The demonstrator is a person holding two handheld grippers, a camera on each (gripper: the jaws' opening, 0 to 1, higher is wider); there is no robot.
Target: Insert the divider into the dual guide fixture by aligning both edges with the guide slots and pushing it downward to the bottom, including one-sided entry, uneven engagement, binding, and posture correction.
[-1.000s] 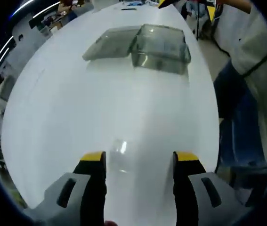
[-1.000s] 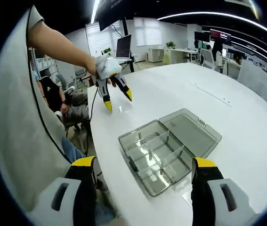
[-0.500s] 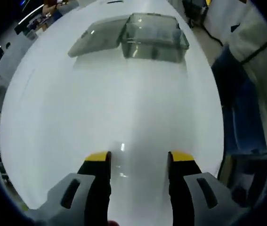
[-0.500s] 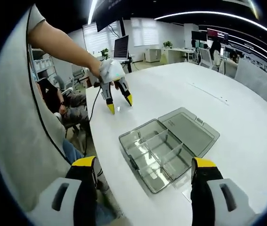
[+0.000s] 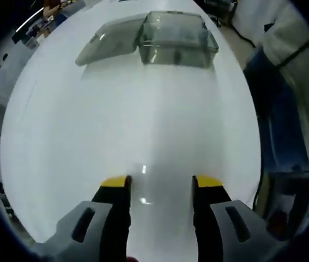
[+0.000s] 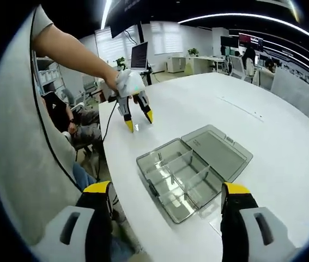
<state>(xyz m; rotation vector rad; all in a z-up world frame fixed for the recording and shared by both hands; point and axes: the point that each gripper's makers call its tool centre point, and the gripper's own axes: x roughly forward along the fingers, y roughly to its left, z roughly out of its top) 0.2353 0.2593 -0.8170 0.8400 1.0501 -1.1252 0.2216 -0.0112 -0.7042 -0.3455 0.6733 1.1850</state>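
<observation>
Claw on the left (image 5: pixel 161 184) hovers part-open over a small clear divider (image 5: pixel 143 169) lying on the desk (image 5: pixel 89 120), right claw (image 6: pixel 168 192) wide and empty above the box (image 6: pixel 184 174): pickup stage, I judge, next calling for closing on that divider.

Bright light is shining down from long ceiling lamps (image 6: pixel 241 17) in the right gripper view. The white table (image 5: pixel 143 125) is glaring and looking washed out. The edges are bending and blurring. A small bright spot is glinting near the yellow tips.
</observation>
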